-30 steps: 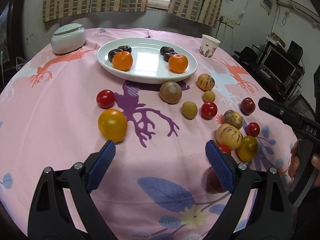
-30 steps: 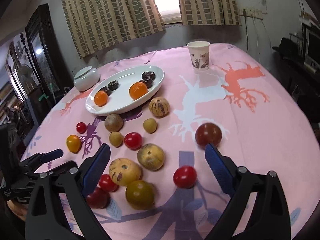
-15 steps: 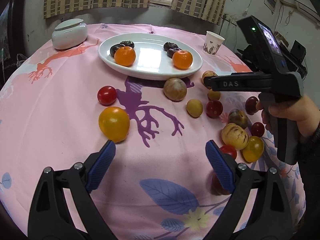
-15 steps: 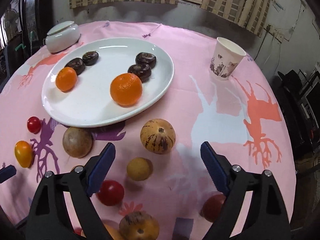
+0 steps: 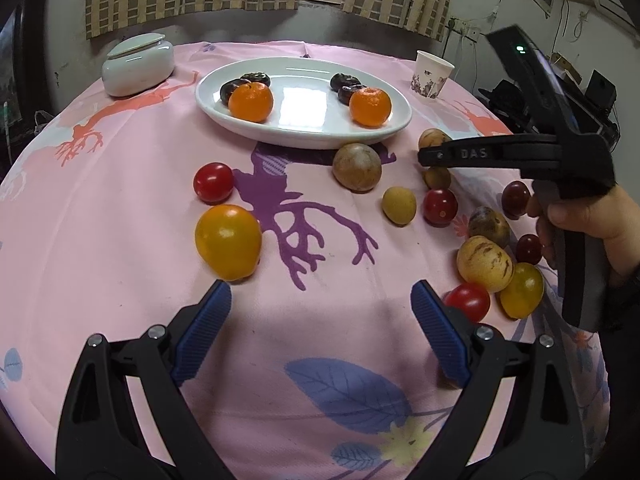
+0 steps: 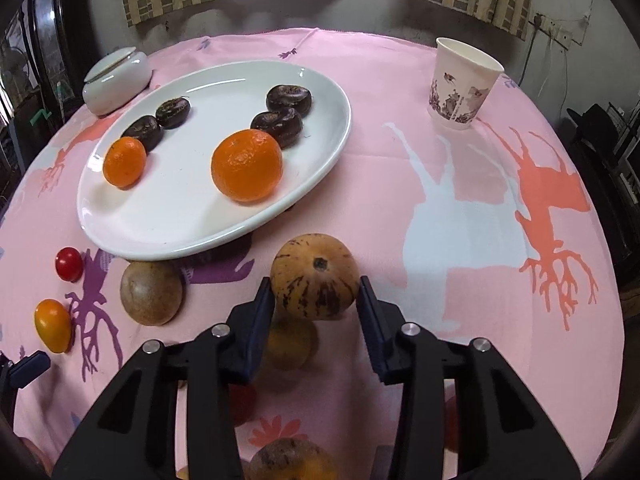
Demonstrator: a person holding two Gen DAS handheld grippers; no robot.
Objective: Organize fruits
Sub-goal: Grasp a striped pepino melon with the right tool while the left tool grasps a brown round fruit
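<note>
I have my right gripper (image 6: 316, 300) around the striped yellow fruit (image 6: 315, 276), which lies on the cloth just in front of the white oval plate (image 6: 320, 160). Its jaws are closing, and the blue pads look to be touching both sides of the fruit. My left gripper (image 5: 322, 328) hangs with its jaws wide apart and nothing between them, near the big yellow tomato (image 5: 228, 242).

I judge the task is in an early part. The plate holds only two oranges and four dark flat fruits, in two groups. Many fruits are left on the table: red tomatoes, a round brown fruit (image 5: 357, 167), small yellow-green ones, and a crowded group near the person's hand (image 5: 580, 220).

The surface is a round table with a pink tablecloth (image 5: 120, 200) printed with tree shapes and leaves. A white lidded jar (image 5: 138, 64) and a paper cup (image 6: 464, 84) stand at the far side. Behind are checked curtains, a bright window and some electronic equipment.
</note>
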